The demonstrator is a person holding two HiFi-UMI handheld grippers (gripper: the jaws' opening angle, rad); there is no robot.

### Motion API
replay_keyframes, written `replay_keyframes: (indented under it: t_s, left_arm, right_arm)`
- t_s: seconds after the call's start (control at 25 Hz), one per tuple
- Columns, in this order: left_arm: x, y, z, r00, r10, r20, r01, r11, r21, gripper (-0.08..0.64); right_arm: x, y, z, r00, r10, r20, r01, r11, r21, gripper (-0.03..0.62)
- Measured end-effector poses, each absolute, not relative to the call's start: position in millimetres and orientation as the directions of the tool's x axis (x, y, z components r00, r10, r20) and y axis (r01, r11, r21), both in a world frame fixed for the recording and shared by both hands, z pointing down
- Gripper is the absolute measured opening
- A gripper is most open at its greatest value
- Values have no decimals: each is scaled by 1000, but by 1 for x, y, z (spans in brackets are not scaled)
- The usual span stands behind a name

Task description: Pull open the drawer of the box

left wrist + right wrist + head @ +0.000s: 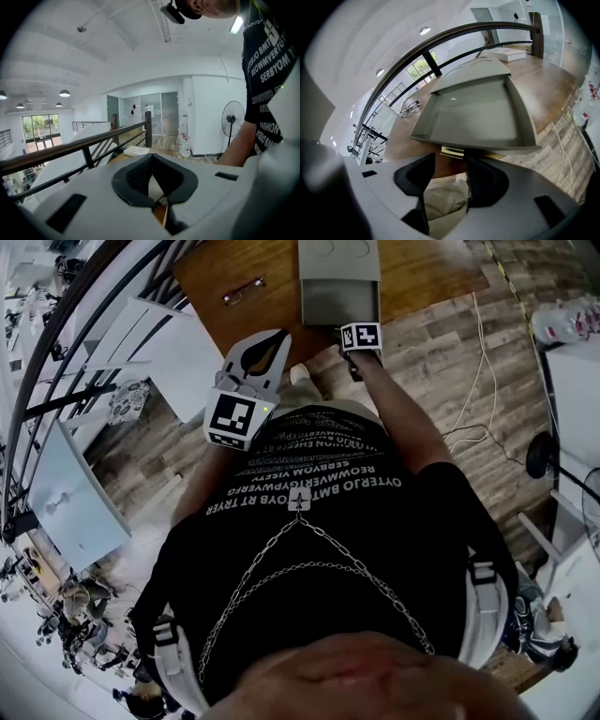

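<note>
At the top of the head view, a wooden table (422, 273) is carrying a grey box (339, 254), and its drawer (339, 298) is standing drawn out toward the person, reaching the table's near edge. The right gripper (356, 341) is hanging just at the drawer's front, while the left gripper (279, 337) is hovering to the left of it, apart from the box. A pair of glasses (244, 290) is lying on the wood left of the box.

Along the left gripper view, the jaws are meeting at their tips with nothing between them (they are pointing toward a dark railing (79, 149), not the box), and a standing fan (233, 117) is showing by the far wall.

Along the right gripper view, the jaws are standing apart, gripping nothing. A brass handle (452, 151) on the drawer's front is sitting just beyond the tips, in line with the gap between them. Whether either tip is touching it cannot be told.
</note>
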State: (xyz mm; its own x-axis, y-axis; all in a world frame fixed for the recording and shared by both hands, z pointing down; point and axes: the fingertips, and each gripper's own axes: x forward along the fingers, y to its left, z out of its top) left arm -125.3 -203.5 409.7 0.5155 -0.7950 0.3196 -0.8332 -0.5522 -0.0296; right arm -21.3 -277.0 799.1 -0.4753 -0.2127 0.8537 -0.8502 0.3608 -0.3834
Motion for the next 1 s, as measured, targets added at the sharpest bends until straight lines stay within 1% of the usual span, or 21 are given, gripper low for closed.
replay_keyframes:
  t_s: [0.08,0.2,0.24,0.4,0.44,0.56,0.72,0.84,1.0]
  left_arm:
    - [-122,-201,407,523,-793,313,-830,-557,-23,6]
    - [-112,-198,400,545,-785,294,-818,-575,-19,6]
    - [-108,-198,398,552,-783,288,-814,-581,-19,6]
    - [-88,-195,395,566,-779,270,-806,-591,-16,6]
    - [-85,-194,395,566,-779,268,-807,-591,-15,6]
    - [-78,-194,389,559,-790,252,-813,-582,-19,6]
    - [-77,-191,387,532,-813,237,-831,-555,-37,6]
    - [-73,-191,383,522,-823,224,-838,-543,-42,6]
    - [-55,-192,373,534,-821,202,-831,-554,-52,6]
  right_arm:
    - [-19,-269,793,-492,-212,844,-843,359,-401,220]
    - [-7,-253,782,-506,-224,833,-835,371,-407,220]
    - [1,-249,778,-507,-243,827,-834,381,-399,199]
    - [49,-243,745,-492,-404,772,-854,399,-335,29]
    - [61,-242,732,-491,-448,747,-856,407,-318,-2]
    - [80,-235,685,-515,-551,656,-838,486,-249,-5]
    - [91,-227,619,-550,-641,535,-810,564,-157,-5]
    - [101,-222,575,-556,-680,478,-800,594,-85,-5]
    - [113,-215,508,-600,-705,378,-778,625,-68,-5]
